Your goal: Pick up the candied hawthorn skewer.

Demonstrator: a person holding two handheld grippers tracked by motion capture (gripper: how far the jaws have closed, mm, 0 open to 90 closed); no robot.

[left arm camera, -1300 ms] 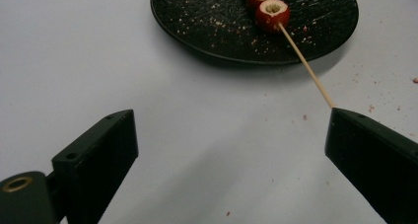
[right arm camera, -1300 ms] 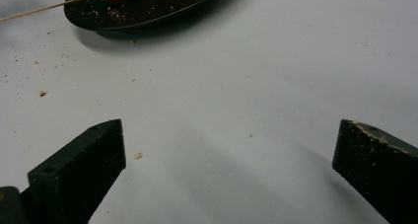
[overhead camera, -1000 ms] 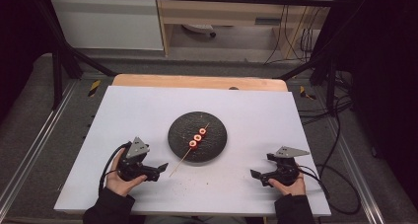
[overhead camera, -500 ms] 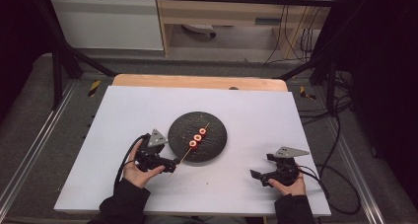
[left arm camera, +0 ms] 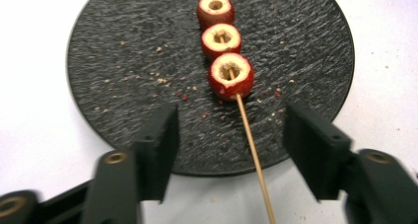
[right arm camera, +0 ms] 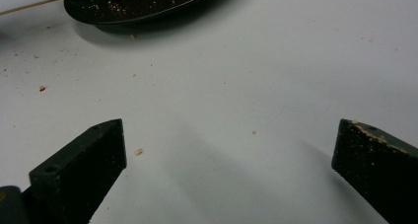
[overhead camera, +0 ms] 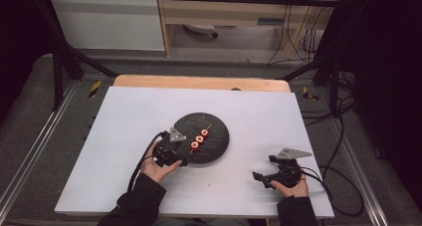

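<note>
White table (overhead camera: 124, 136), dark room behind. Left gripper (left arm camera: 231, 135) is seen at the near rim of the black plate (left arm camera: 113, 61); jaws apart, just been closing, straddling the bare skewer (left arm camera: 252, 155) without touching. Skewer axis runs straight away, three red fruit pieces (left arm camera: 230, 76) beyond. Right gripper (overhead camera: 271, 173) is wide apart, farther off. Since earlier frames, left gripper has been moved up to the plate.

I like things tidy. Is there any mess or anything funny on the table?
Yes, a little mess. Small crumbs are scattered over the black plate around the skewer of three red fruit pieces, and a few specks lie on the white table. The skewer's bare end sticks out past the plate's edge. Nothing looks broken.
</note>
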